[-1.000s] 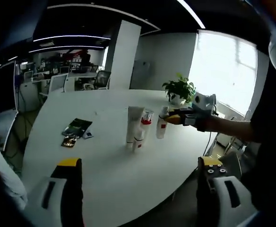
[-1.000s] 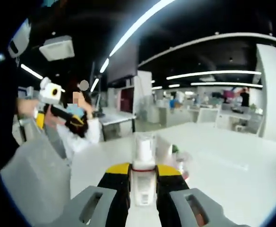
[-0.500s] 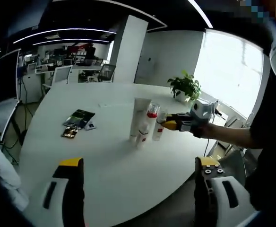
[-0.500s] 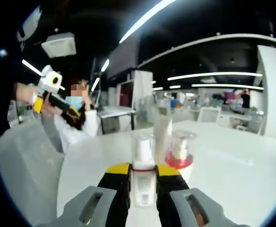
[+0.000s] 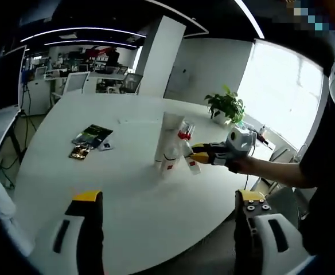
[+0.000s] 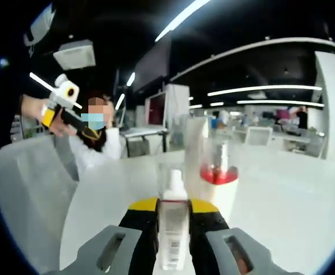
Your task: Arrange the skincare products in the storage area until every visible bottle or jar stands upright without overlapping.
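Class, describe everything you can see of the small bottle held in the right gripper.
The small bottle is white and slim, seemingly plastic, with a narrower neck and cap and faint print on its body. The right gripper has its yellow-and-black jaws shut on its sides. In the left gripper view it leans tilted beside the tall white tube on the white table.

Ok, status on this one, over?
Right gripper shut on small bottle, beside tube and red-cap bottle. Left gripper open, held back. Nothing in the way.
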{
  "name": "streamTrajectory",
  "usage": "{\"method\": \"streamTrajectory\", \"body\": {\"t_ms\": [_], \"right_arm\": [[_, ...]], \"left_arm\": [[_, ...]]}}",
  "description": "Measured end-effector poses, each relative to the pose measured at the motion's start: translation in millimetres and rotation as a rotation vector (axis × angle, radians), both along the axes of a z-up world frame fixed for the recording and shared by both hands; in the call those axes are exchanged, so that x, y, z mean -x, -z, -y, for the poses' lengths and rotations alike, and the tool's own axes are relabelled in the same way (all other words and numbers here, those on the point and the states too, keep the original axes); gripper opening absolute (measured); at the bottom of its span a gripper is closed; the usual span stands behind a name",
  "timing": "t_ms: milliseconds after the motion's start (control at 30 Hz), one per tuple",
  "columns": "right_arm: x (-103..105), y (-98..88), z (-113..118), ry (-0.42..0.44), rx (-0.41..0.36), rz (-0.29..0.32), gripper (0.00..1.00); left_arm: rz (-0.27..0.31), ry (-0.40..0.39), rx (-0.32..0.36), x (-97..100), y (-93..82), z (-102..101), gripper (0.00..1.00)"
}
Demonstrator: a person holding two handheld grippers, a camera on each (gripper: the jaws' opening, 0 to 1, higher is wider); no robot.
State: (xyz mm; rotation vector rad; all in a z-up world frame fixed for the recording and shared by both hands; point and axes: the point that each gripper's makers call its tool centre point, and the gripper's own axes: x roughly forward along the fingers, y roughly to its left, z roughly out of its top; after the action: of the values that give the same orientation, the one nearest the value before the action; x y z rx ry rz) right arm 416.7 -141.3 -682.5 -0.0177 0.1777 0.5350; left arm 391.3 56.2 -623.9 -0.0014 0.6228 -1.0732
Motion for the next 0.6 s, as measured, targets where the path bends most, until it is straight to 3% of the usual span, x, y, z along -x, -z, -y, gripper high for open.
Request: {"method": "streamTrajectory", "body": {"t_ms": [33, 67, 133, 433, 533, 567, 600], "right_arm": [[8, -12.5, -20, -0.095, -0.094, 0.029, 0.00], [5, -11.3, 1, -0.002, -0.093, 0.022, 0.00], [5, -7.7, 3, -0.002, -0.028, 0.017, 0.00], [14, 0.4, -2, -0.021, -0.055, -0.035, 0.00], [20, 16.3, 4, 0.007, -0.012, -0.133, 0.00], [23, 24.0, 7, 0.019, 0.029, -0.188, 0.00], [31, 36.0, 11, 0.029, 0.140, -0.265, 0.00]], "left_arm": [[-0.002, 0.001, -0.002, 0.5, 0.5, 0, 0.91], [-0.003, 0.002, -0.002, 0.8, 0.9, 0, 0.91], [-0.005, 0.001, -0.001, 0.8, 1.5, 1, 0.91], [0.002, 0.016, -0.001, 1.3, 1.4, 7, 0.91], [0.000, 0.011, 0.000, 0.3, 1.7, 6, 0.91], [-0.002, 0.009, -0.001, 0.0, 2.2, 5, 0.91], [-0.003, 0.008, -0.002, -0.1, 2.6, 4, 0.91]]}}
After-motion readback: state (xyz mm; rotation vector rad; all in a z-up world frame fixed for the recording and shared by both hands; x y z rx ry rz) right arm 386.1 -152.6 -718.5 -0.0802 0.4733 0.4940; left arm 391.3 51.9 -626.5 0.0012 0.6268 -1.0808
